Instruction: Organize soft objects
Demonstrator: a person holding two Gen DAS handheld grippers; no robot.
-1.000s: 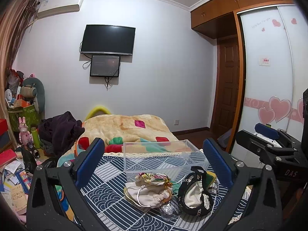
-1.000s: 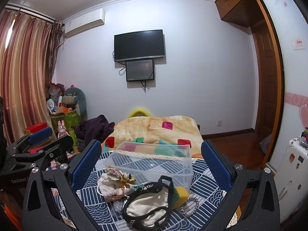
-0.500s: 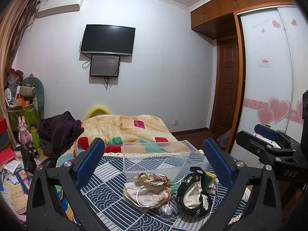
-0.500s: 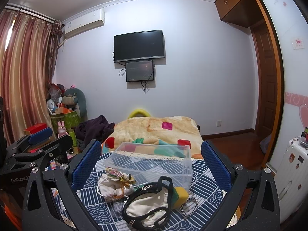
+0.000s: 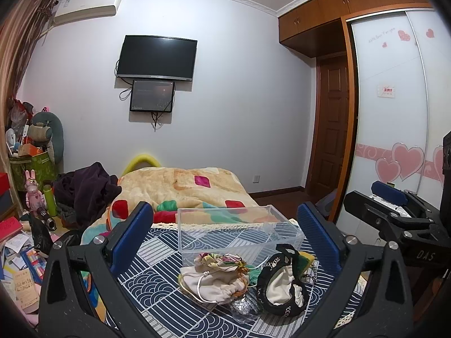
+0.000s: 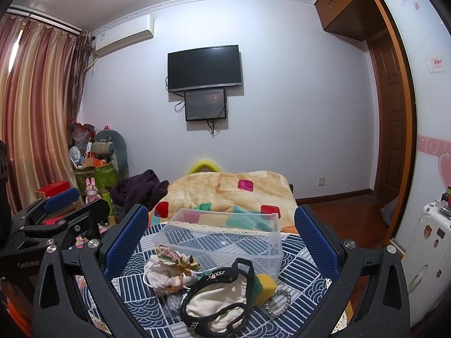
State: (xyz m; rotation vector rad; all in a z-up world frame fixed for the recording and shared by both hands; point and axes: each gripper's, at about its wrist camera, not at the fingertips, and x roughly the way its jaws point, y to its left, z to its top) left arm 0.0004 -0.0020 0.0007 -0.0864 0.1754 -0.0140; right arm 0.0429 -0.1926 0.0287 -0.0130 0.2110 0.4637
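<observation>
A: What is the biggest thing?

B: The bed [image 5: 183, 186] with the yellow blanket, in the middle of the frame. In front of it is a table with a blue and white cloth [image 5: 157, 256]

A: And on the cloth?

B: A clear box [image 5: 239, 233] in the lower middle. Just in front of it lie a white string bag [image 5: 211, 284], a black and white pouch [image 6: 217, 301], a yellow sponge [image 6: 266, 283] and a small shiny ring [image 6: 279, 301]

A: What about the claws?

B: The left claw [image 5: 225, 242] is spread wide, holding nothing. The right claw [image 6: 222, 242] is spread wide too, with the soft things low between its blue pads
</observation>
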